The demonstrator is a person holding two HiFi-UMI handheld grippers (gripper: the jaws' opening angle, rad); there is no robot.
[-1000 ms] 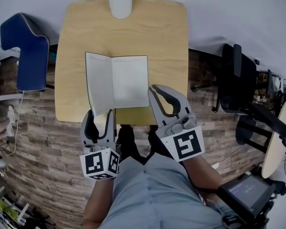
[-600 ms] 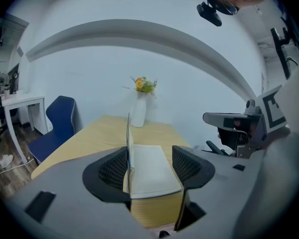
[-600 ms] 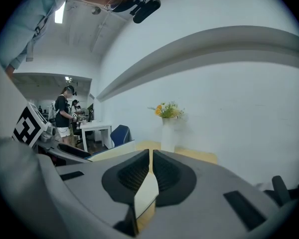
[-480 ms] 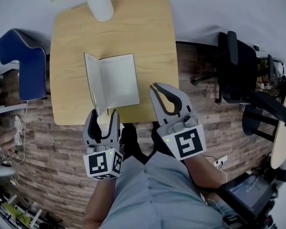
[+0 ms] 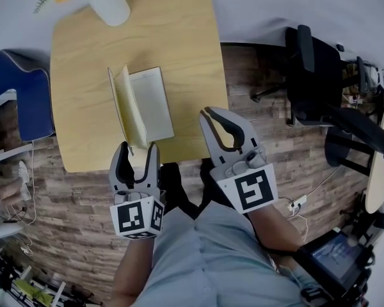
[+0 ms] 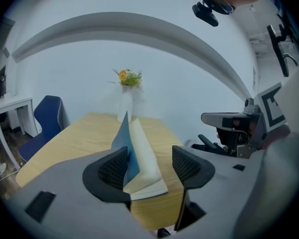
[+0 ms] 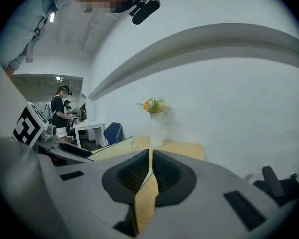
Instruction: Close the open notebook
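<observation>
The notebook point(image 5: 152, 102) lies on the wooden table point(image 5: 179, 43) near its front edge. Its left cover point(image 5: 123, 107) stands roughly upright over the white right-hand page. In the left gripper view the blue cover point(image 6: 122, 144) rises in the gap between the jaws, close to the left finger point(image 6: 112, 171). My left gripper point(image 5: 136, 149) is open at the notebook's near left corner. My right gripper point(image 5: 208, 114) hangs over the table's front right edge, beside the notebook, shut with nothing in it. From the right gripper view the raised cover point(image 7: 112, 148) shows at the left.
A white vase point(image 5: 109, 5) with flowers stands at the table's far side. To the left of the table is a blue chair point(image 5: 22, 101); a black office chair point(image 5: 313, 75) is on the right. The floor has a wood pattern. A person stands far off in the right gripper view.
The notebook's left cover has swung up from lying flat to roughly upright. My left gripper has drawn back slightly toward the table edge. The right gripper has held its place.
</observation>
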